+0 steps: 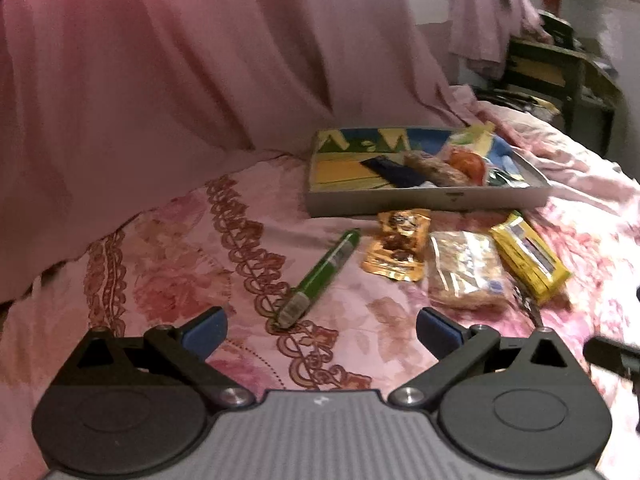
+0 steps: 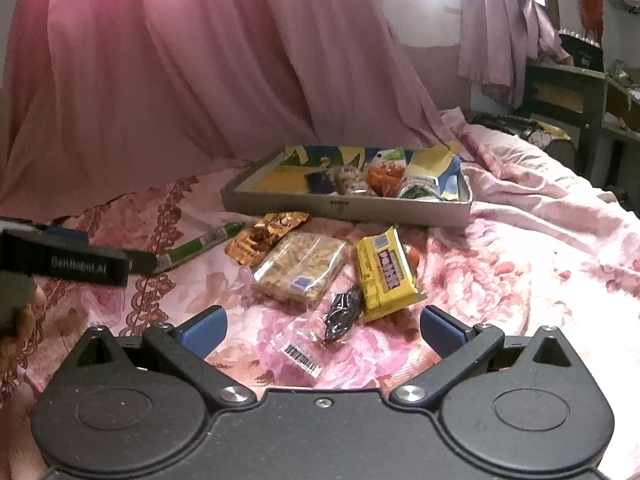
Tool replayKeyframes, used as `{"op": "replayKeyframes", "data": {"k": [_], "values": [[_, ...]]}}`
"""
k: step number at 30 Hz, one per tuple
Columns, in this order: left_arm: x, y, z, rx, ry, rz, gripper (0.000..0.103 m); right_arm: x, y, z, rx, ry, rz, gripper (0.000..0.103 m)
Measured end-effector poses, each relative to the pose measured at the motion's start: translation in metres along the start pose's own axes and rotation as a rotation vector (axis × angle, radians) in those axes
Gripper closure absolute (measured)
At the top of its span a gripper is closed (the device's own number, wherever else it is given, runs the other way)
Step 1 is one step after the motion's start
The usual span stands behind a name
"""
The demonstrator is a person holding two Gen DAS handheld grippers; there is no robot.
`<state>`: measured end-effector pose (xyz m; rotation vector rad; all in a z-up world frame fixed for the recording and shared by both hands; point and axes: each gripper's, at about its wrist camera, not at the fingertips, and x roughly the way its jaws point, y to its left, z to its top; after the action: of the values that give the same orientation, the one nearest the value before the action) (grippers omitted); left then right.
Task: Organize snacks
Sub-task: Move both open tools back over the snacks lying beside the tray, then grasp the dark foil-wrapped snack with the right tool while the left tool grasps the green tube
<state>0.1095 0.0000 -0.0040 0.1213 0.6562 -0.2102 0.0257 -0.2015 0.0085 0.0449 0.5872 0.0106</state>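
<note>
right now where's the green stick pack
The green stick pack lies loose on the bedspread, in front of the tray, just left of the orange pouch and directly ahead of the open left hand-held gripper.

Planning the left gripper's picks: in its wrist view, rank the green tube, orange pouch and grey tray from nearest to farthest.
From the left gripper:
1. Green tube-shaped snack pack, just ahead on the bedspread.
2. Orange foil pouch, farther, slightly right.
3. Grey cardboard tray, farthest, behind the pouch.
</note>
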Motion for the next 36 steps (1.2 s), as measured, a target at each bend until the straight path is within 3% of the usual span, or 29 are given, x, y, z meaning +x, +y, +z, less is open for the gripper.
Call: {"op": "replayKeyframes", "data": {"k": [16, 26, 36], "values": [[0.045, 0.025, 0.019, -0.050, 0.042, 0.000, 0.000, 0.031, -0.005, -0.003, 0.069, 0.099, 0.034, 0.001], [0.088, 0.027, 0.038, 0.031, 0.085, -0.026, 0.000, 0.062, -0.023, -0.001, 0.189, 0.177, 0.051, 0.001], [0.128, 0.027, 0.042, 0.054, 0.222, -0.148, 0.000, 0.089, -0.037, 0.001, 0.352, 0.221, 0.114, 0.002]]}}
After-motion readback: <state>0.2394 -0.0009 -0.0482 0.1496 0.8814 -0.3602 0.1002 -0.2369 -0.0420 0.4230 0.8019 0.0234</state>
